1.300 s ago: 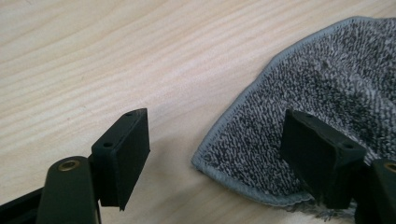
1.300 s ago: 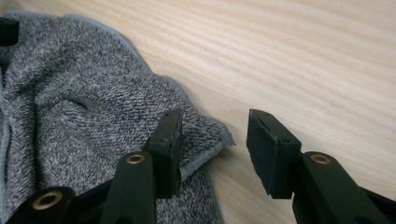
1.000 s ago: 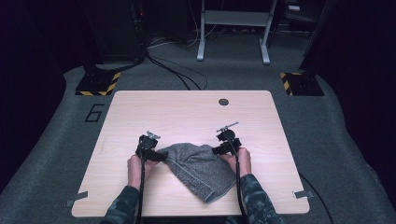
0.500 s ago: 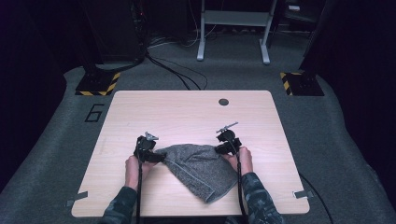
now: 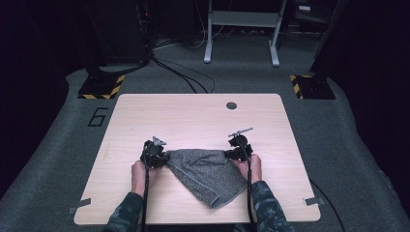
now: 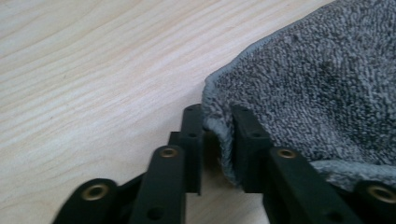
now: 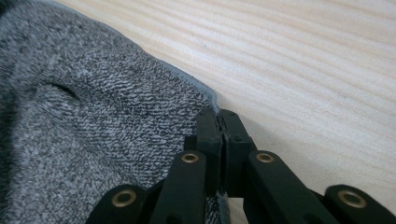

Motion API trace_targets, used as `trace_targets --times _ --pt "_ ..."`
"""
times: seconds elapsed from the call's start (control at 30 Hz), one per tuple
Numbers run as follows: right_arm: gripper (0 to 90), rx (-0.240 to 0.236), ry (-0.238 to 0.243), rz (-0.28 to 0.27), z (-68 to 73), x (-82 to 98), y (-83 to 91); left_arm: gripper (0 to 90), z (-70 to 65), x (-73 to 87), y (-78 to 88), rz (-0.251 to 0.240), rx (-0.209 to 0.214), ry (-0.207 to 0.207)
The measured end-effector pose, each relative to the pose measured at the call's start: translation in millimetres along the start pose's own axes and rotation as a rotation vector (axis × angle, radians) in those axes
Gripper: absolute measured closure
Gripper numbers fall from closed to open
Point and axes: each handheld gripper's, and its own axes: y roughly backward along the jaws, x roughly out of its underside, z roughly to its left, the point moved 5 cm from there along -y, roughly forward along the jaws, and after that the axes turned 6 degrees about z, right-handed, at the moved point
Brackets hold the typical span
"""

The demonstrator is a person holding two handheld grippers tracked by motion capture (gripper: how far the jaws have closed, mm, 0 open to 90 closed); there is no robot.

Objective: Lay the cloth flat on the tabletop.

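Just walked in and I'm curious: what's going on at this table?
A person is working a grey towel on a wooden table. The left hand-held gripper has just closed on one corner, the right hand-held gripper on another, both pinching the hem. The towel lies rumpled between them on the tabletop.

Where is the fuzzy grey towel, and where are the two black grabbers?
grey towel (image 5: 208,174), high view, middle of the cloth.
left gripper (image 6: 218,140), left gripper view, between its tips, pinching the towel's edge.
right gripper (image 7: 219,125), right gripper view, between its tips, clamped on a corner.
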Motion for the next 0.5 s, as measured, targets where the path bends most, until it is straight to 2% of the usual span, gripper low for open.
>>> trace_targets --times 0.13,0.17,0.2,0.23,0.3,0.33,0.5 --pt "87.9 0.000 -0.003 -0.026 0.2 -0.6 6.3 84.1 -1.3 -0.6 -0.2 -0.001 -0.009 -0.003" --pt "87.9 0.021 0.023 -0.050 -0.7 -1.9 11.1 84.4 -1.3 -0.6 0.3 -0.013 -0.008 0.000" --pt "87.9 0.021 0.023 -0.050 -0.7 -1.9 11.1 84.7 -1.3 -0.6 0.3 -0.013 -0.008 0.000" --pt "88.0 0.032 0.033 -0.076 0.7 -3.2 16.4 85.0 -2.1 -0.4 2.5 -0.017 -0.008 0.001" --pt "88.0 0.035 0.026 -0.097 3.4 -4.0 22.2 85.2 -3.4 -1.2 6.3 -0.042 -0.017 -0.001" --pt "88.0 0.046 0.044 -0.110 3.1 -4.4 25.4 85.2 -3.8 -1.8 8.6 -0.056 -0.017 -0.004" --pt "88.0 0.068 0.061 -0.153 10.1 -4.7 41.4 85.3 -6.0 -4.2 21.9 -0.090 -0.019 -0.010"
